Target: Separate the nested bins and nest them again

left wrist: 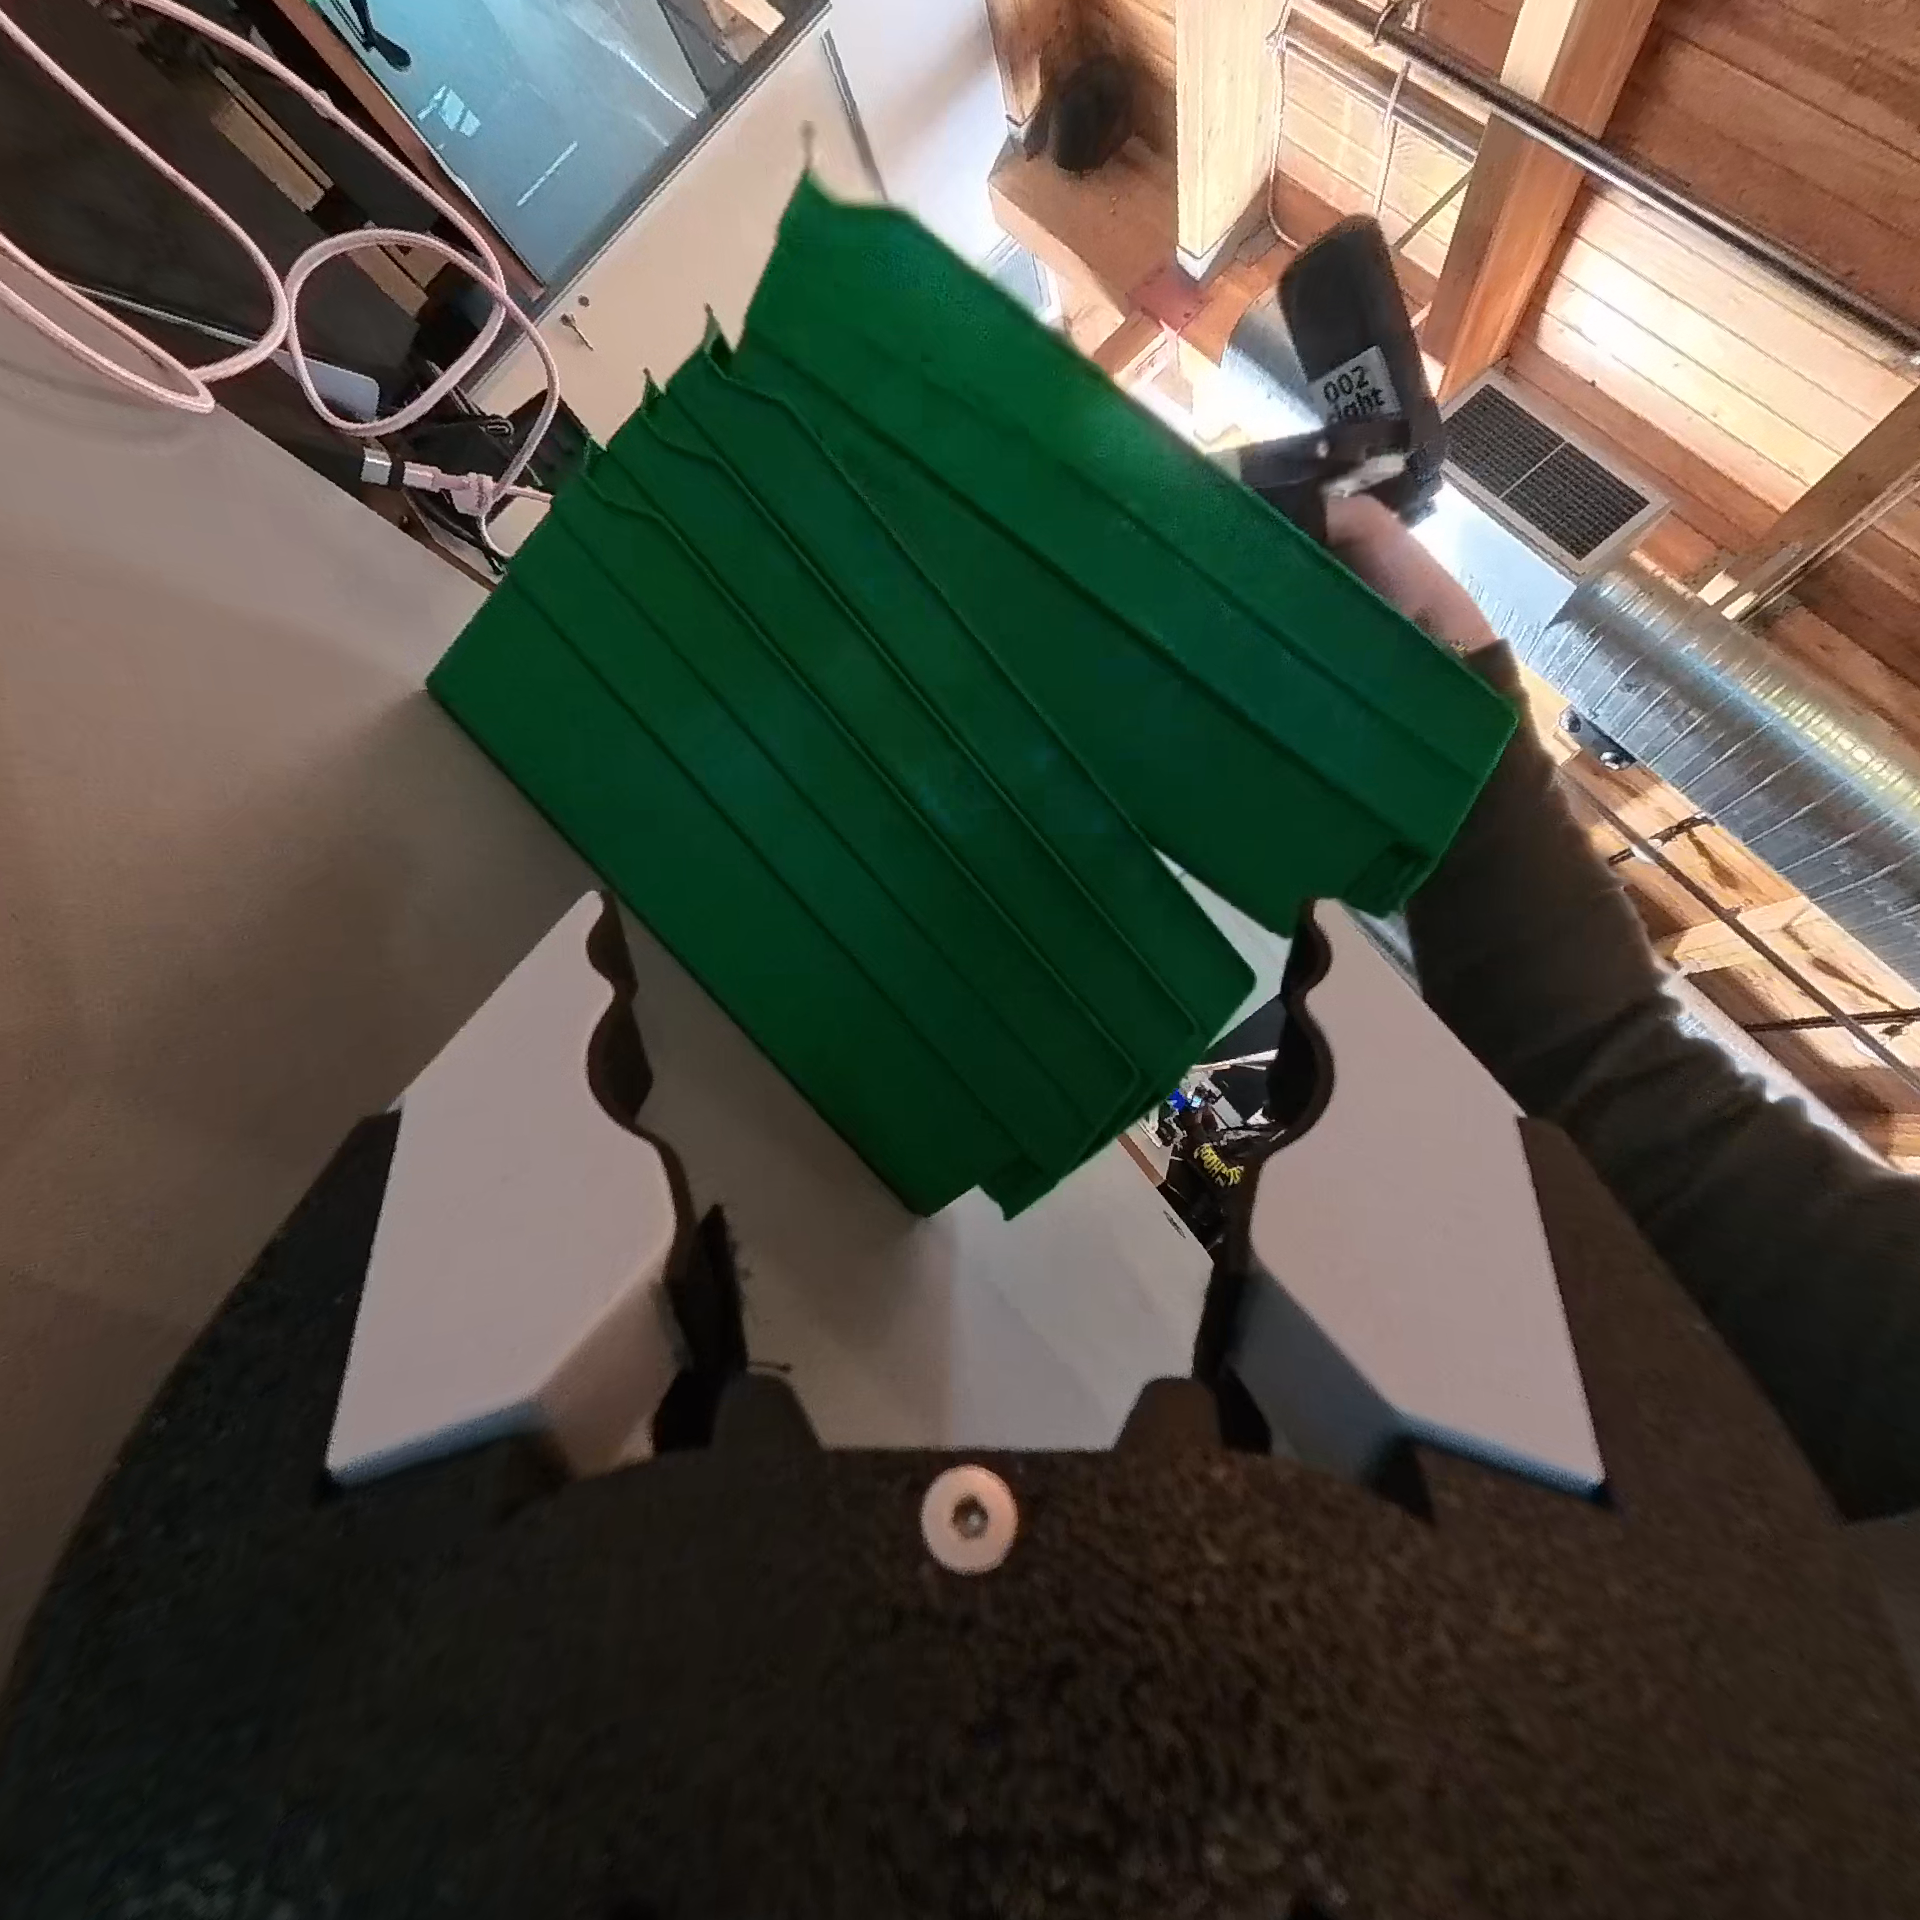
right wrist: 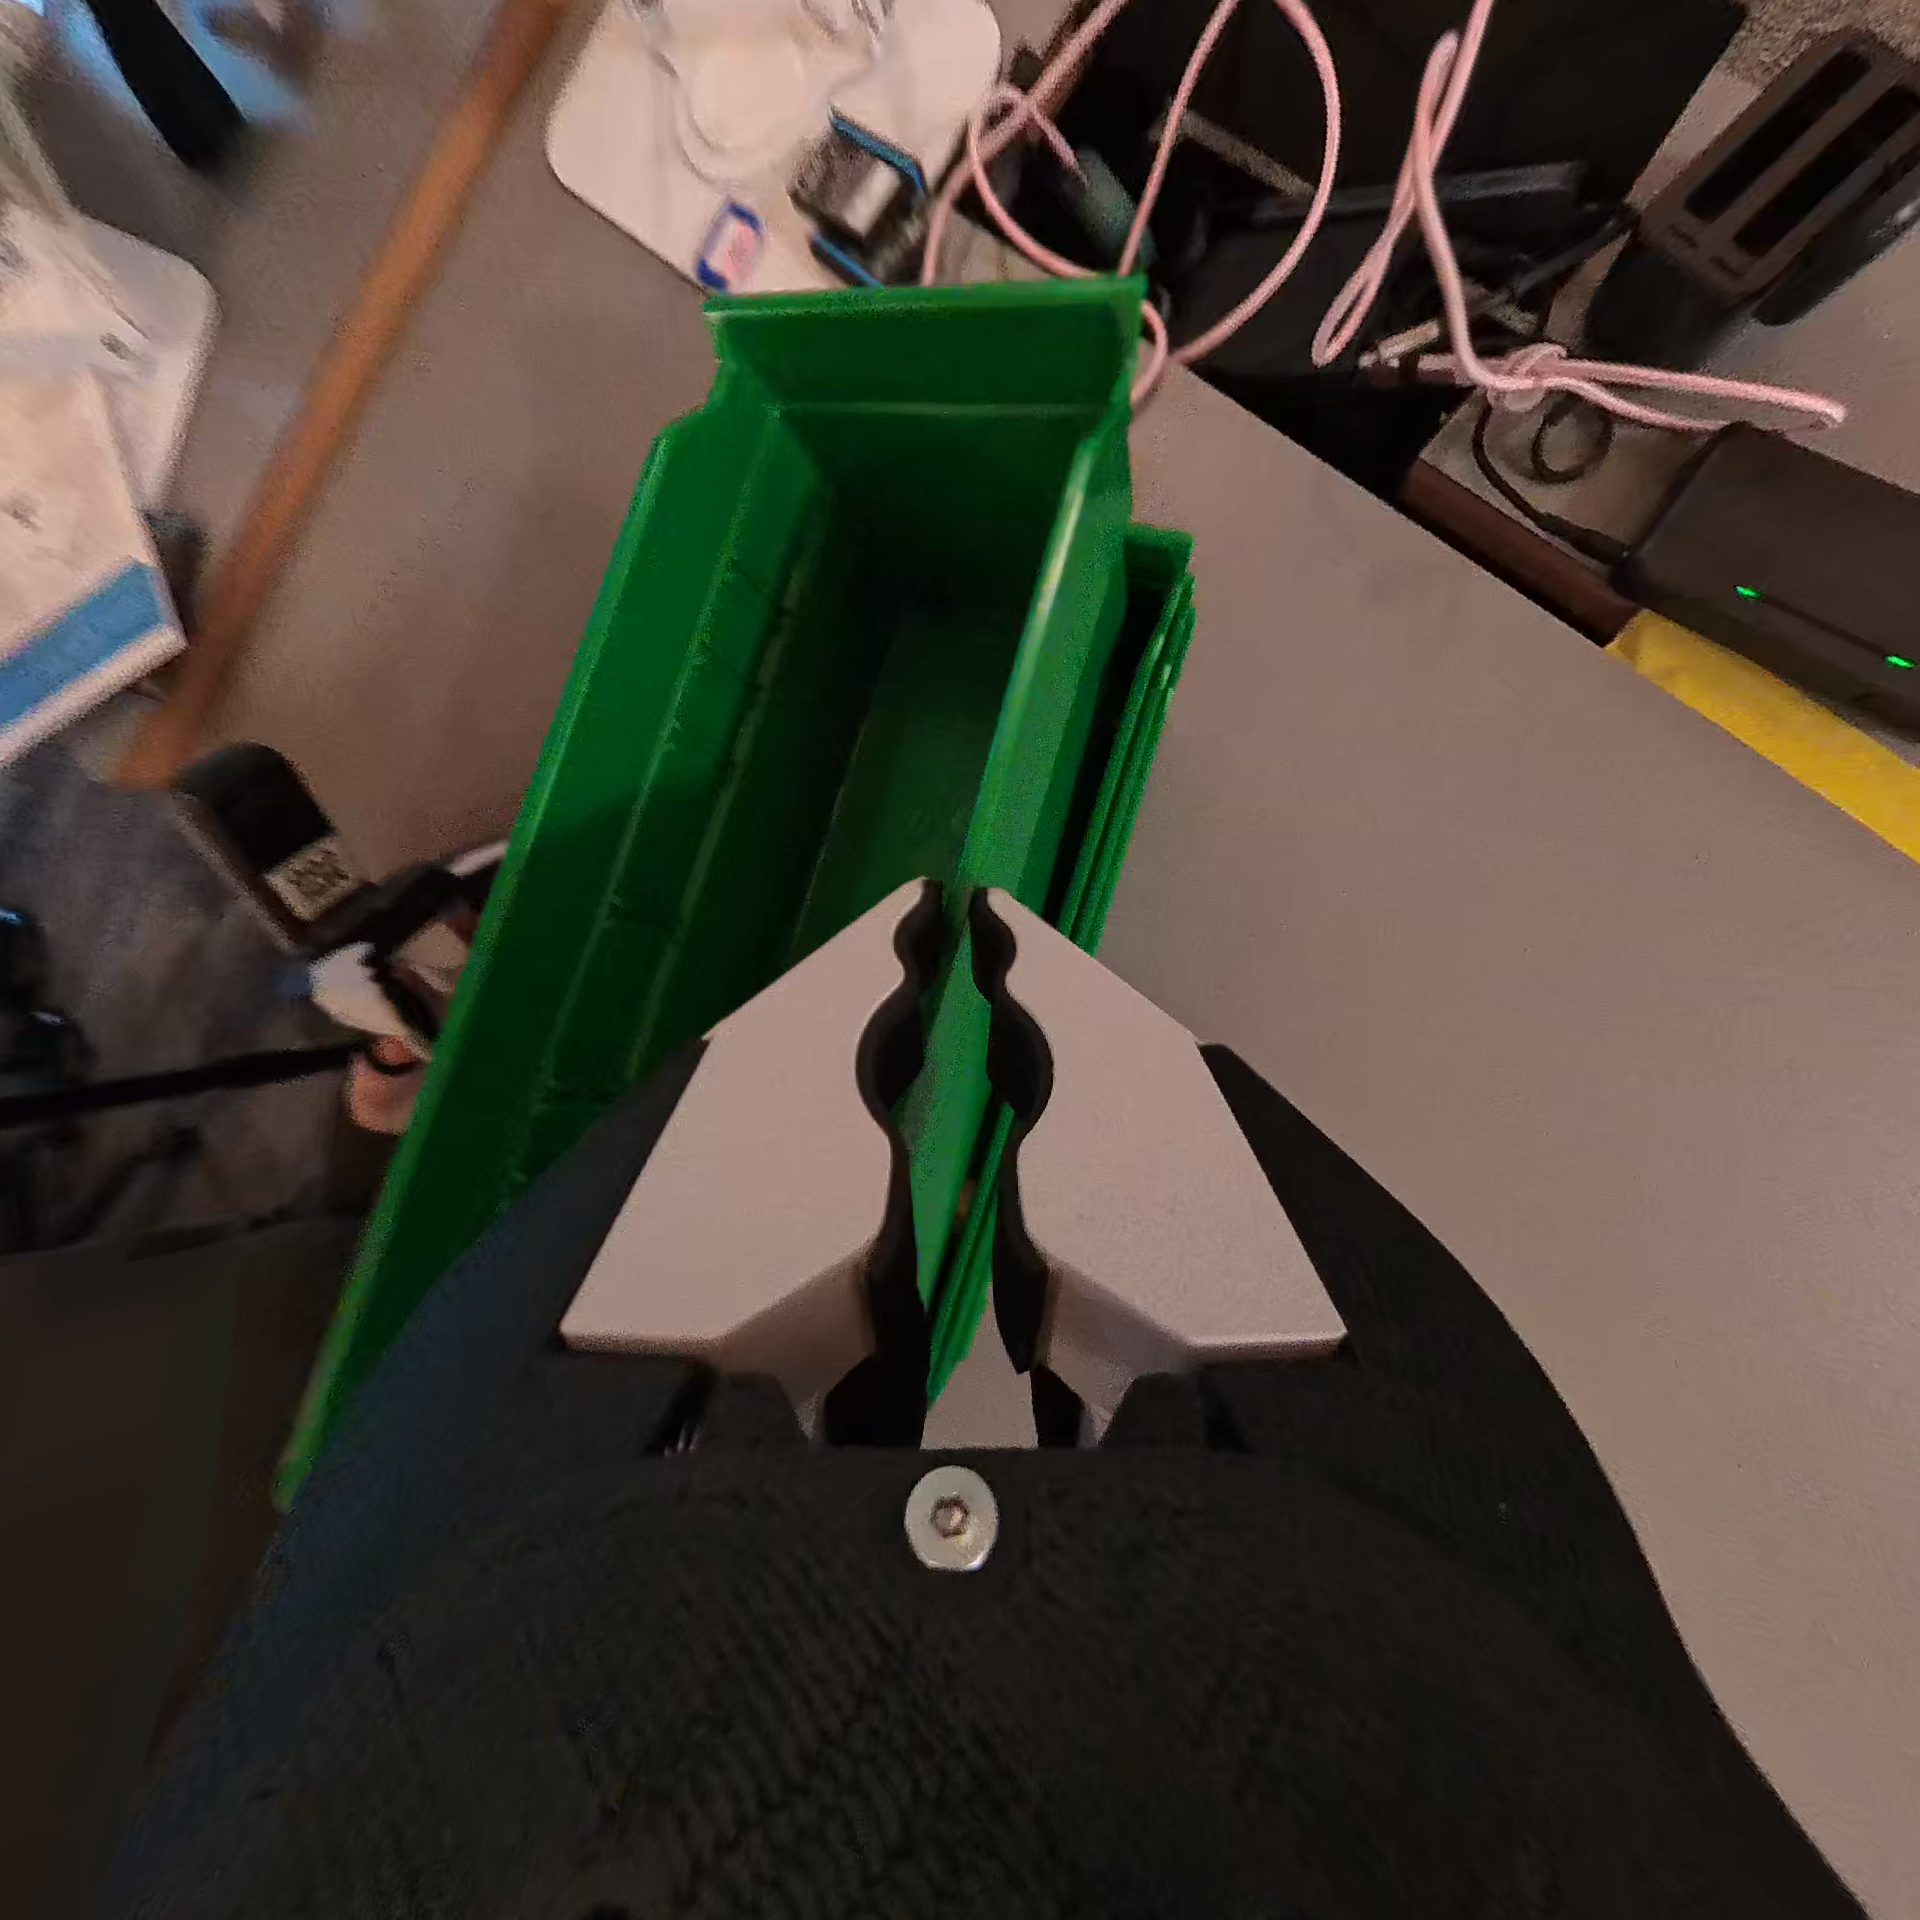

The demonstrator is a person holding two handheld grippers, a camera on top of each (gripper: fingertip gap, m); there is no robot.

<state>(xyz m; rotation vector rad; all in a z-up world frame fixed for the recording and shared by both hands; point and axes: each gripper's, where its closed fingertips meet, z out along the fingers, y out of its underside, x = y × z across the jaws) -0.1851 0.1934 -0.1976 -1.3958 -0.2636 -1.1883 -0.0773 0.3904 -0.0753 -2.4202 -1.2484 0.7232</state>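
The right gripper (right wrist: pixel 958 904) is clamped on the side wall of the top green bin (right wrist: pixel 904 582), its grey fingers (right wrist: pixel 1091 1122) nearly together with only the thin green wall between the black wavy pads. In its own view that bin stretches away toward 12 o'clock, open side up, with its far end wall standing at the top. Just beside its right wall, toward 1 o'clock, the rims of the nested stack (right wrist: pixel 1158 665) show a little lower.

The left gripper (left wrist: pixel 951 935) stands wide, holding nothing; its two fingers (left wrist: pixel 499 1195) frame the near corner of the stack. From this side the nested stack (left wrist: pixel 790 831) shows four stepped side walls resting on the grey table (left wrist: pixel 156 779), filling the middle of the view. The top bin (left wrist: pixel 1091 540) sits apart from the rest at 1 o'clock, tilted and lifted at its right end, its edges slightly blurred.

At 2 o'clock in the left wrist view the handle of the right gripper (left wrist: pixel 1361 374) appears with a hand (left wrist: pixel 1403 571) on it and a dark sleeve (left wrist: pixel 1621 987) running down toward 4 o'clock. In the right wrist view the left gripper (right wrist: pixel 343 935) shows blurred at 9 o'clock beside the bin's left wall.

Pink cables (left wrist: pixel 343 343) loop at 10 o'clock behind the table. A yellow strip (right wrist: pixel 1766 717) edges the table at 3 o'clock.
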